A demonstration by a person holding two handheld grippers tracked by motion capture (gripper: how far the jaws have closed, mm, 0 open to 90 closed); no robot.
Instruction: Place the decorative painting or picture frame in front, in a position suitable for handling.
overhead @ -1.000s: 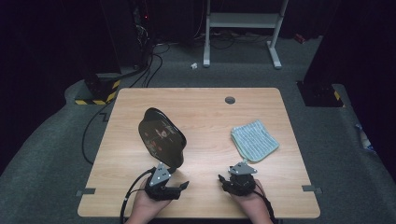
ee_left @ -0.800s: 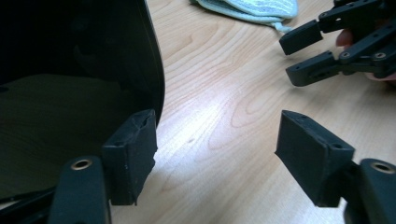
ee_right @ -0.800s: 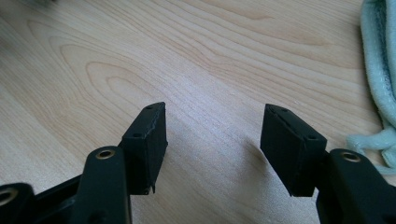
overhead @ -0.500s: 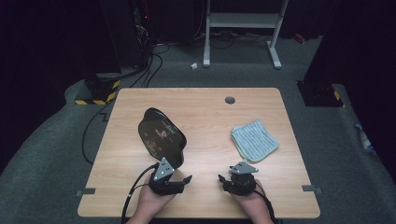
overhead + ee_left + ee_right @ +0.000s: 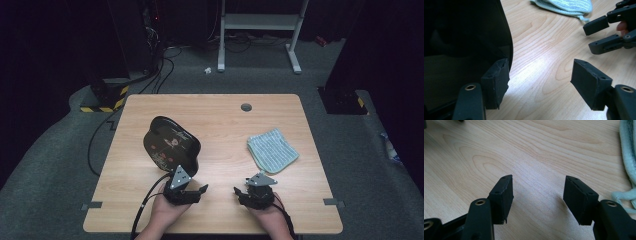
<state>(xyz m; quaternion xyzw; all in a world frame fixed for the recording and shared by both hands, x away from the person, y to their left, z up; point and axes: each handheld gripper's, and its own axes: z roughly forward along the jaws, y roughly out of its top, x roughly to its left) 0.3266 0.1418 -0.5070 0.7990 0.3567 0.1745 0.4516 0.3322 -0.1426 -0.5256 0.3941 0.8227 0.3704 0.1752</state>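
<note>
A dark room surrounds a light wooden table (image 5: 210, 107), with grey carpet underneath, cables trailing off to the back left and a white metal frame (image 5: 260, 30) standing behind. Near the far edge of the tabletop sits a small round grommet (image 5: 246, 107).

A black plate (image 5: 171, 144) with a printed face stands tilted up on its edge left of the table's middle, just beyond the left gripper (image 5: 192, 192). In the left gripper view the plate's dark back (image 5: 461, 50) takes up the left side, and its rim lies right against the inner face of that gripper's left jaw; whether they actually touch is hard to tell. The other jaw stands well apart over bare wood, so the left gripper is spread wide and grasps nothing.

The right gripper (image 5: 247, 192) rests low near the front edge of the table, held in the person's right hand (image 5: 267, 215). Its jaws are likewise spread, with only wood grain between them.

A folded light blue striped cloth (image 5: 272, 150) lies flat on the right half of the table, just beyond the right gripper; its edge (image 5: 627, 157) runs along the right side of the right gripper view.
</note>
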